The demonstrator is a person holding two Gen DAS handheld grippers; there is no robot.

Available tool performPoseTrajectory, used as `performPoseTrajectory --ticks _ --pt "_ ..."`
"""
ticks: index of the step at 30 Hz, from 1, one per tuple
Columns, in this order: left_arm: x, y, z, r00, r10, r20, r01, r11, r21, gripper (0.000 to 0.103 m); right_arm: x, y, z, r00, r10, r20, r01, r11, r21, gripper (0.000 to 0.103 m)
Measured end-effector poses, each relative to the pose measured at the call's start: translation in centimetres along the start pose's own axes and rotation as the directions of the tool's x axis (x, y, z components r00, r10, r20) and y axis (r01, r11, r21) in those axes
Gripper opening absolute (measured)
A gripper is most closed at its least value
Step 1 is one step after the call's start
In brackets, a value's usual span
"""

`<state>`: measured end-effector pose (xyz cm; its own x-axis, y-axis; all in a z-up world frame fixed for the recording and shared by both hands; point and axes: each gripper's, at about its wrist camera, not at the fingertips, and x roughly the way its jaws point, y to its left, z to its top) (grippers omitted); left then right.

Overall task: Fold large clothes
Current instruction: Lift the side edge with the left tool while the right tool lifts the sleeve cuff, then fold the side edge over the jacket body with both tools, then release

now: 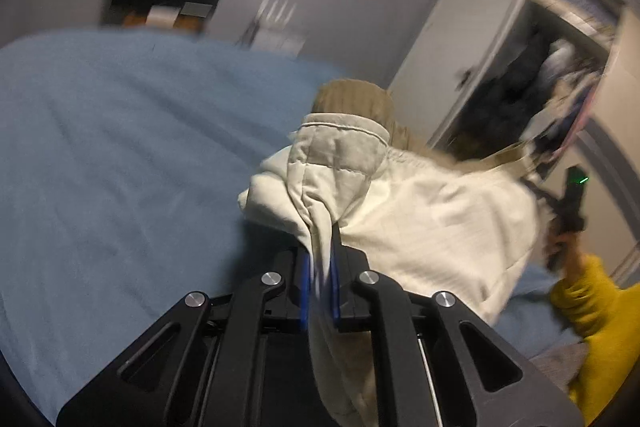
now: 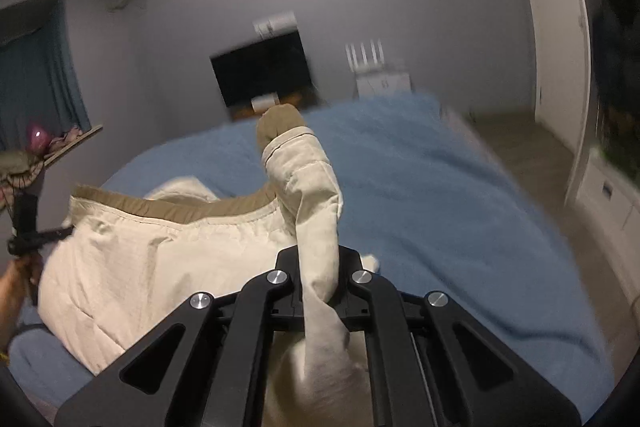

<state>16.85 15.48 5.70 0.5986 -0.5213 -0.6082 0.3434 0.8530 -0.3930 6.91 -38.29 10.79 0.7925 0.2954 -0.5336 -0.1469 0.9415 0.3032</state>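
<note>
A cream jacket [image 1: 424, 211] with tan ribbed cuffs and hem is held up above a blue bed [image 1: 120, 147]. My left gripper [image 1: 322, 255] is shut on one cream sleeve, whose tan cuff [image 1: 352, 95] sticks up beyond the fingers. My right gripper [image 2: 320, 267] is shut on the other sleeve [image 2: 312, 187], with its tan cuff [image 2: 280, 125] pointing away. The jacket body [image 2: 160, 267] hangs between the grippers, its tan hem [image 2: 192, 207] along the top. The right gripper shows in the left wrist view [image 1: 568, 203], and the left gripper in the right wrist view [image 2: 28, 227].
The blue bed [image 2: 440, 207] fills the middle of both views. A dark TV [image 2: 262, 71] stands by the grey wall behind it. An open wardrobe with clothes [image 1: 552, 83] is at the right. A white door [image 2: 560, 27] and white drawers [image 2: 612, 195] stand at the right.
</note>
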Motion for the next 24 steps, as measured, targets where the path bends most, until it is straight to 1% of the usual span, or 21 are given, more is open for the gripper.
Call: performPoseTrajectory --ticks 1,2,3,8,10,11,13,14,16,17,20,22,23,24 --pt "1.3 0.8 -0.6 0.999 0.036 -0.035 -0.036 0.999 -0.007 0.008 1.5 -0.4 -0.3 0.999 0.026 -0.035 -0.026 1.000 0.009 0.002" --pt "2.1 1.6 -1.1 0.997 0.049 -0.053 -0.050 0.998 -0.027 0.008 3.2 -0.5 -0.7 0.997 0.045 -0.067 -0.044 0.999 0.003 0.002" --pt "2.7 2.7 -2.0 0.996 0.054 -0.068 -0.058 0.997 -0.054 0.008 4.6 -0.3 -0.9 0.995 0.040 -0.091 -0.042 0.999 -0.018 0.002" --pt "2.6 5.8 -4.3 0.990 0.091 -0.111 -0.105 0.986 -0.131 0.009 12.3 0.1 -0.4 0.983 0.061 -0.171 -0.069 0.997 -0.041 0.002" --pt "2.2 6.2 -5.0 0.986 0.108 -0.125 -0.125 0.982 -0.143 0.009 15.6 0.1 -0.1 0.976 0.042 -0.216 -0.054 0.997 -0.052 0.002" --pt "2.2 6.4 -5.2 0.985 0.112 -0.129 -0.130 0.980 -0.147 0.009 17.7 0.2 -0.4 0.968 0.034 -0.247 -0.049 0.997 -0.055 0.002" --pt "2.3 6.9 -5.7 0.982 0.121 -0.143 -0.144 0.977 -0.160 0.009 20.9 -0.3 -1.1 0.949 0.025 -0.315 -0.035 0.999 -0.026 0.002" --pt "2.3 7.0 -5.9 0.981 0.122 -0.148 -0.146 0.976 -0.162 0.010 21.8 -0.9 -1.7 0.942 0.028 -0.336 -0.035 0.999 -0.016 0.002" --pt "2.8 7.2 -6.3 0.980 0.125 -0.158 -0.149 0.977 -0.154 0.011 23.0 -1.1 -2.3 0.937 0.025 -0.347 -0.033 0.999 -0.017 0.003" --pt "2.9 7.3 -6.4 0.978 0.127 -0.163 -0.152 0.977 -0.150 0.012 23.7 -1.4 -2.7 0.934 0.030 -0.357 -0.032 0.999 0.001 0.003" --pt "3.8 7.2 -7.0 0.968 0.152 -0.200 -0.180 0.974 -0.134 0.016 24.5 -1.8 -3.6 0.923 0.030 -0.383 -0.027 1.000 0.015 0.006" --pt "4.7 7.1 -7.0 0.960 0.163 -0.227 -0.196 0.972 -0.132 0.017 24.5 -1.4 -3.6 0.922 0.012 -0.388 -0.015 1.000 -0.006 0.006" --pt "4.8 7.1 -7.0 0.960 0.161 -0.230 -0.196 0.971 -0.137 0.017 24.4 -0.9 -3.4 0.920 -0.007 -0.393 -0.006 1.000 -0.030 0.010" --pt "4.5 7.4 -6.9 0.960 0.159 -0.231 -0.194 0.971 -0.139 0.017 24.1 -0.2 -3.2 0.919 -0.037 -0.393 0.010 0.997 -0.072 0.012"
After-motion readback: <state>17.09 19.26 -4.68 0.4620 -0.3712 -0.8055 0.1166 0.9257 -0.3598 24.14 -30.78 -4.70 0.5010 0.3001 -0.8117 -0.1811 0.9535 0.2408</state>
